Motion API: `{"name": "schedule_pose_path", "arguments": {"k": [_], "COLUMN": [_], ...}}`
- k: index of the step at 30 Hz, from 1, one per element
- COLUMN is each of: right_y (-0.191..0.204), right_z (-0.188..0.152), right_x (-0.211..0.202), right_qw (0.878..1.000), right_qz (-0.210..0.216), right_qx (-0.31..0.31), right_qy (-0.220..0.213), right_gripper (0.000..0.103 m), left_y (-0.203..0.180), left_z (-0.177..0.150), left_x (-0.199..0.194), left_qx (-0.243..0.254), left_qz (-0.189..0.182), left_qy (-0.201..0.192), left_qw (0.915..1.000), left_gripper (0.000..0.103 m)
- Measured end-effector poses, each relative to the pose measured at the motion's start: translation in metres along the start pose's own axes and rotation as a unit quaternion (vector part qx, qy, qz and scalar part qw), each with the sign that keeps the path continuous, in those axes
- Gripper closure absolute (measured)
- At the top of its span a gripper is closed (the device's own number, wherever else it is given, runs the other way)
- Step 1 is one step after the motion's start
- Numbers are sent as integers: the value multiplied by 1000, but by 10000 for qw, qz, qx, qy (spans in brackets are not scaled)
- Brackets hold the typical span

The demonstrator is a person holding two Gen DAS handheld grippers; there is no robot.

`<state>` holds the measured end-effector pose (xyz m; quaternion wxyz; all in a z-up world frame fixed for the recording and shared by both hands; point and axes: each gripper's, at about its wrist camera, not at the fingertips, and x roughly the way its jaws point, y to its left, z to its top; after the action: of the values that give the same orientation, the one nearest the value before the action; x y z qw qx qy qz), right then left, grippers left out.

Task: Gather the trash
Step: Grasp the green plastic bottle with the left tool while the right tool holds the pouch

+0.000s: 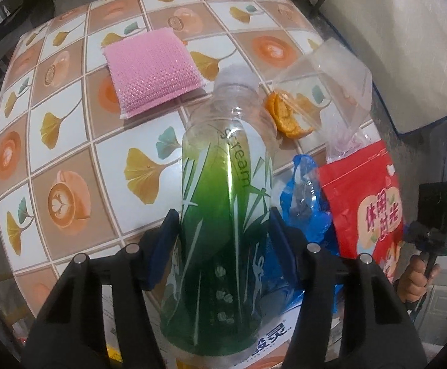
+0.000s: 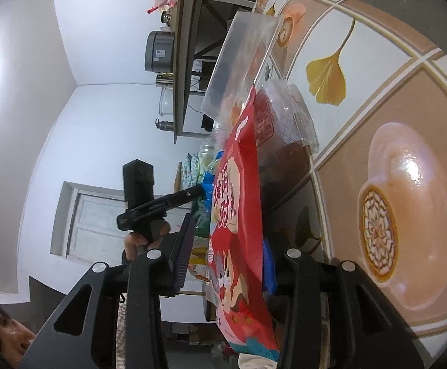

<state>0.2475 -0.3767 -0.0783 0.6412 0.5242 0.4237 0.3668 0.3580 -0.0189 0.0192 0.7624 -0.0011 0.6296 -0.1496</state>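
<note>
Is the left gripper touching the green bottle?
Touching. The left wrist view shows the left gripper with both jaws pressed against the sides of the green bottle.

My table cover is glossy, smooth plastic sheeting printed like tiles; it shines under the light. The bottle is clear, smooth plastic with a shiny green printed sleeve. The sponge is pink with a rough, glittery mesh surface. The clear bag is thin, crinkled plastic film, and the blue bag is glossy, wrinkled film too. The red snack pouch looks like glossy printed foil. My gripper arms are matt black plastic with small bright metal pins.
</note>
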Motion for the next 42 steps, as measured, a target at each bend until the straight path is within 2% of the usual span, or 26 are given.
{"name": "schedule_pose_path", "arguments": {"k": [5,8,21,26,36,42], "right_y": [-3,-3,11,20,31,45], "right_z": [0,-2,-5,-7,-7,-8], "right_x": [3,2,-11,-17,-28,-35], "right_qw": [9998,9998,9993,9985,9969,9951], "right_qz": [-190,-173,-22,-53,65,180], "right_qx": [26,8,-190,-308,-489,-677], "right_qy": [-32,-77,-333,-459,-621,-700], "right_gripper": [91,95,99,99,99,99], "left_y": [2,3,-12,-12,-11,-19], "left_z": [-2,-4,-14,-16,-25,-41], "left_x": [-16,-23,-45,-42,-66,-94], "left_qx": [-20,-48,-29,-15,-126,-92], "left_qz": [17,44,-184,-130,-474,-811], "left_qy": [-171,-251,-551,-511,-814,-1169], "left_qw": [9999,9997,9983,9986,9955,9898], "left_gripper": [48,48,50,50,50,50]}}
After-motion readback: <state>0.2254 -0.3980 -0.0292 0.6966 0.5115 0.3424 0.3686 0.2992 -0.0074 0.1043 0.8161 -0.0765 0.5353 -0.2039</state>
